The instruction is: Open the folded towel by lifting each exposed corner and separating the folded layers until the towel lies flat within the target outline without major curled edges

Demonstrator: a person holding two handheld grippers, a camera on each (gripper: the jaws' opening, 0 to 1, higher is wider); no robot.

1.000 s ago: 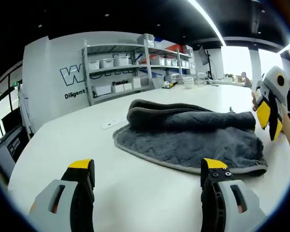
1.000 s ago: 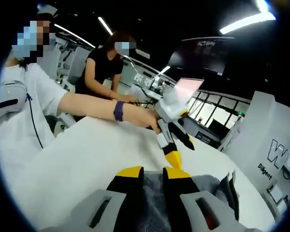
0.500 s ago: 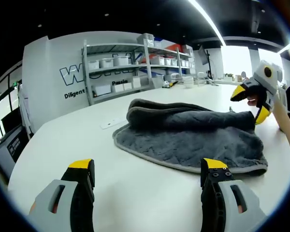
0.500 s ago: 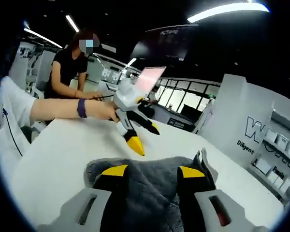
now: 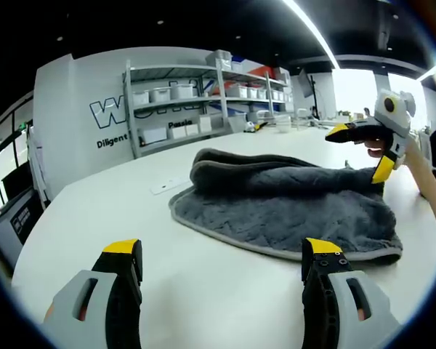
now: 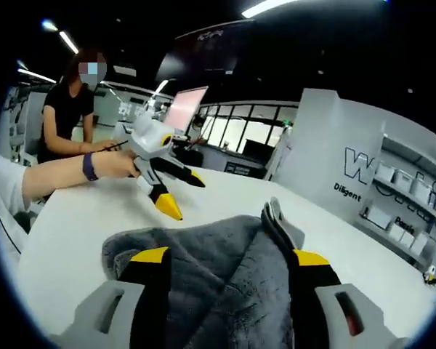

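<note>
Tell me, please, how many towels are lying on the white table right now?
1: a single grey towel, still folded, lies on the white table, ahead of the left tool and between the open jaws of the right tool. Its folds could hide something.

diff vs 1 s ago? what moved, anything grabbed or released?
The right gripper went from shut to wide open and tipped over the far end of the grey towel; its own view shows the jaws now straddling the folded layers, nothing gripped yet. The left gripper stayed open and hovers short of the near edge. The towel lies as before, bunched on the white table.
</note>
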